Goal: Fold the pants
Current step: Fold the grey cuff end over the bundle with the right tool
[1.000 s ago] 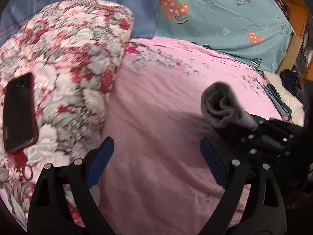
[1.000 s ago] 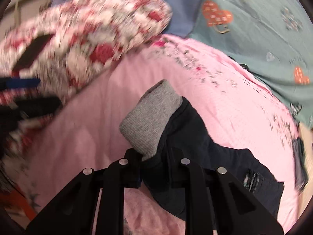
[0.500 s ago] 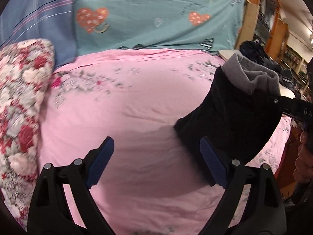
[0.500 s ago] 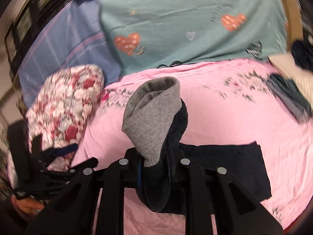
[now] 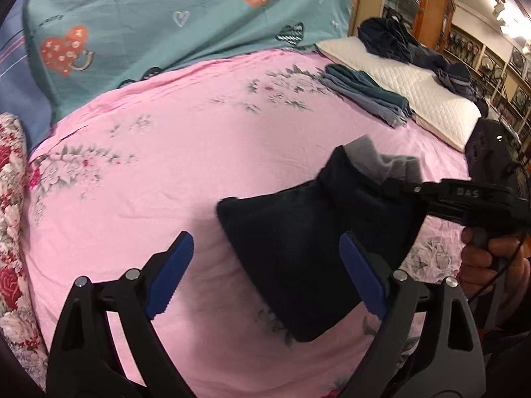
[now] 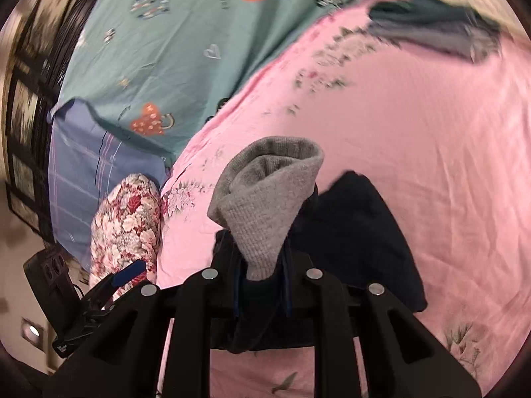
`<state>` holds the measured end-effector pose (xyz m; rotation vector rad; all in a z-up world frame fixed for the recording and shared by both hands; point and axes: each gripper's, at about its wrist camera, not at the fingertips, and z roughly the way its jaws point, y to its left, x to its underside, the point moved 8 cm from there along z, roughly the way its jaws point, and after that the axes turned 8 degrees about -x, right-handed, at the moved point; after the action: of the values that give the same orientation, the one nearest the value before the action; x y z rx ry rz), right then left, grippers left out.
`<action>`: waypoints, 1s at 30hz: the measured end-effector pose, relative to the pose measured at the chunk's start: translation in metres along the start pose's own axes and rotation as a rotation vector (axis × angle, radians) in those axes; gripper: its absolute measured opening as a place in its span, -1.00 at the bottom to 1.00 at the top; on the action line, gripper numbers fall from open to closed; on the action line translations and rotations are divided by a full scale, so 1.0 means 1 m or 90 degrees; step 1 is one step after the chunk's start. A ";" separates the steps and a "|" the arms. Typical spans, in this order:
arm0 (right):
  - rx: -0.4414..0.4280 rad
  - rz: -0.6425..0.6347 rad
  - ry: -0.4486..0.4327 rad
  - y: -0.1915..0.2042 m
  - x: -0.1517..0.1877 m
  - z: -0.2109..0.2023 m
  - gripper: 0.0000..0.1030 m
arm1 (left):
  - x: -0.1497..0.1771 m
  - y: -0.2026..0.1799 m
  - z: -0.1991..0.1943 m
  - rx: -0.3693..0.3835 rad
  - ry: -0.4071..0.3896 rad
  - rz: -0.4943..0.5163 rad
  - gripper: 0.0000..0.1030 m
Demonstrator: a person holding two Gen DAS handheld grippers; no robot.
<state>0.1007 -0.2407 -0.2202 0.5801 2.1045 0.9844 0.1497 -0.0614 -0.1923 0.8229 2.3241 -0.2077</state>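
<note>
A pair of dark navy pants (image 5: 308, 242) with a grey knit lining hangs folded over the pink bedsheet (image 5: 166, 165). My right gripper (image 6: 262, 285) is shut on the pants (image 6: 358, 225) near the top, and the grey lining (image 6: 265, 199) sticks up past its fingers. In the left wrist view the right gripper (image 5: 408, 189) comes in from the right, held by a hand (image 5: 491, 262). My left gripper (image 5: 265, 275) stands open with nothing between its blue pads, just in front of the hanging pants.
Folded blue-grey clothes (image 5: 365, 96) lie at the far right of the sheet beside a white quilted pillow (image 5: 415, 89) with dark clothes (image 5: 388, 39) on it. A teal heart-print cover (image 5: 166, 16) lies behind. A floral pillow (image 6: 126, 225) sits at the left.
Both views have swung right across the bed, away from the floral pillow. The right gripper has carried the pants that way and rolled. The stack of folded clothes and the white pillow are now nearer.
</note>
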 end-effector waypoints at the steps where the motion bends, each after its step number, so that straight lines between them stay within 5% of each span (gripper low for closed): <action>1: -0.004 0.012 0.004 -0.009 0.001 0.001 -0.64 | -0.002 -0.008 0.004 0.004 0.000 0.007 0.77; 6: 0.017 0.045 0.035 -0.047 0.014 0.006 -0.54 | -0.012 -0.045 0.037 0.033 0.011 0.015 0.72; 10: 0.022 0.049 0.054 -0.058 0.019 0.000 -0.46 | 0.005 -0.062 0.074 0.044 0.070 0.045 -0.01; 17: 0.164 -0.076 0.026 -0.033 -0.002 -0.043 -0.37 | 0.018 -0.061 0.090 0.022 0.073 0.056 0.01; 22: 0.094 -0.201 0.028 0.033 -0.016 -0.027 -0.39 | 0.019 -0.064 0.090 0.016 0.064 0.063 0.02; 25: 0.017 -0.170 0.071 0.038 -0.016 0.005 -0.40 | 0.019 -0.064 0.090 0.021 0.064 0.063 0.02; 28: 0.051 -0.124 0.109 0.000 -0.018 0.028 -0.40 | 0.020 -0.065 0.091 0.022 0.064 0.064 0.02; 30: 0.091 -0.116 0.117 -0.031 -0.020 0.029 -0.65 | 0.020 -0.067 0.092 0.023 0.062 0.067 0.03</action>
<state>0.1328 -0.2590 -0.2487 0.3698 2.3585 0.8162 0.1456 -0.1359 -0.2801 0.9908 2.3650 -0.1674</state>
